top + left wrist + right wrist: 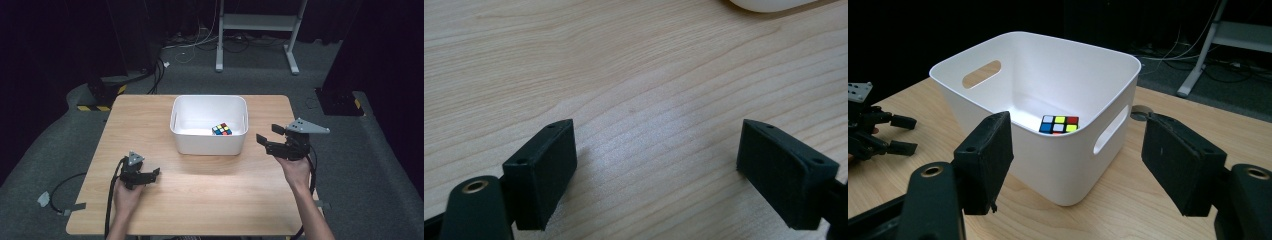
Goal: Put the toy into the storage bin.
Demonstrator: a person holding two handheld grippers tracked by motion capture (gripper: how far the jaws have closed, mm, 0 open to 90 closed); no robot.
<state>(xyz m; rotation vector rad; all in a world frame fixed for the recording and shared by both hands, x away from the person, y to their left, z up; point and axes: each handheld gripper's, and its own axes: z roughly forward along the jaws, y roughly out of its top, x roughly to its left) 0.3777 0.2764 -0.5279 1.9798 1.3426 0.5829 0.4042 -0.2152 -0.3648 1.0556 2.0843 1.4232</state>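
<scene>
In the high view a white tub (209, 125) stands at the middle of the far half of the wooden surface (200, 190), and a colourful puzzle cube (222, 129) lies inside it, on the bottom at the near right corner. The left tool (154, 172) rests low on the near left part of the surface, well apart from the tub, its jaws spread with nothing between them. The right tool (264, 134) hangs in the air just to the right of the tub, pointing left toward its right wall, jaws parted and bare. In the left gripper view the left tool (656, 155) sits just over plain wood, its two black pads standing wide, and the rim of the tub (769, 4) peeks in at the far edge. In the right gripper view the right tool (1075, 152) faces a corner of the tub (1068, 165); the cube (1058, 124) shows over the rim, and the jaws stand released, gripping nothing. The left tool (898, 135) shows at the far left on the surface.
</scene>
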